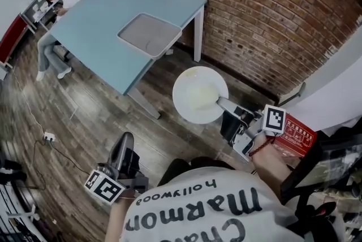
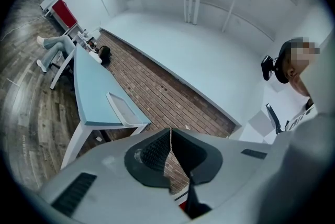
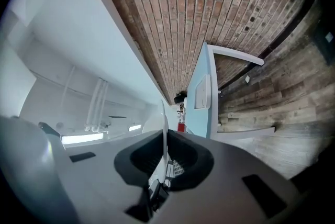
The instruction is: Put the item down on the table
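A round white plate (image 1: 198, 94) hangs over the wooden floor, held by its near rim in my right gripper (image 1: 222, 104), which is shut on it. In the right gripper view the plate (image 3: 164, 118) shows edge-on as a thin white line between the closed jaws of the right gripper (image 3: 166, 150). The light blue table (image 1: 107, 37) stands ahead and to the left, with a grey tray (image 1: 150, 34) near its right edge. My left gripper (image 1: 125, 143) hangs low at the left, apart from the plate. In its own view the left gripper (image 2: 170, 139) is shut with nothing in it.
A person (image 1: 61, 6) sits at the table's far left end. A brick wall (image 1: 271, 14) runs behind the table. A red box (image 1: 297, 137) and a dark rack (image 1: 334, 173) are at my right. A power strip (image 1: 49, 136) and cable lie on the floor.
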`<state>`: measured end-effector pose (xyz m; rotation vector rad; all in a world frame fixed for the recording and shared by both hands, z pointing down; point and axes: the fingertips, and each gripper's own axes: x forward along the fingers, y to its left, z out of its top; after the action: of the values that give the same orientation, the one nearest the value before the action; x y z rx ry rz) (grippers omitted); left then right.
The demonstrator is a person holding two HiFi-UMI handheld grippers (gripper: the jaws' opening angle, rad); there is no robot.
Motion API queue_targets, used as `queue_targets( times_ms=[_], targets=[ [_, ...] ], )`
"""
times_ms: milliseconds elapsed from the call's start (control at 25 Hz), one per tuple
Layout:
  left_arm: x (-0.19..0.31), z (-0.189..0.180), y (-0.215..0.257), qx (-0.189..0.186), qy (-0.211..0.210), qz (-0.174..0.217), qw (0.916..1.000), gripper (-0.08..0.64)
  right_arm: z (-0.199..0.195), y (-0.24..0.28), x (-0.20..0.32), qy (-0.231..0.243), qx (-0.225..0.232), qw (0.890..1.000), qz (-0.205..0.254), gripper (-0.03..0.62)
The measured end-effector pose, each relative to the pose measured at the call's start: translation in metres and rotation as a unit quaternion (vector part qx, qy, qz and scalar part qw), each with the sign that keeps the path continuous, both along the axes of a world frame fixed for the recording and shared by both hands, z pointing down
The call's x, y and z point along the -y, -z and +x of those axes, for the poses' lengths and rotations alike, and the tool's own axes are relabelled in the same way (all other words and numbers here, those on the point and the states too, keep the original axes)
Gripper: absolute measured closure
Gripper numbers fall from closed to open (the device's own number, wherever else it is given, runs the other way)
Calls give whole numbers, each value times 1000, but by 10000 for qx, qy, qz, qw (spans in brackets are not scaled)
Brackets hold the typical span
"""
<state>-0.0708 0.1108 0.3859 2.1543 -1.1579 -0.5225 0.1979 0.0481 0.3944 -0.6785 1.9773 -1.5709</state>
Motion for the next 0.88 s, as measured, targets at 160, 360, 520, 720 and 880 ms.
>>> queue_targets(
  times_ms=[160, 360, 520, 720, 880],
  targets=[
    [19, -4, 3, 5, 65, 19, 10000, 545, -3, -4, 17, -9, 31, 10000, -56, 571],
    [50, -12, 1, 17, -58, -8, 10000, 545, -13, -10, 42, -65, -13, 9999, -143, 571],
    [90, -21, 3, -71, -150, -35, 9999, 545, -18, -10, 68, -170, -64, 9995, -256, 571],
    [138, -36, 8, 43, -234, 6, 9997, 545, -22, -16, 105, -332, -70, 9987, -384, 571],
    [172, -51, 9, 29, -226, -29, 9997, 545, -35, -16, 135, -384, -28, 9984, -422, 571]
  ],
)
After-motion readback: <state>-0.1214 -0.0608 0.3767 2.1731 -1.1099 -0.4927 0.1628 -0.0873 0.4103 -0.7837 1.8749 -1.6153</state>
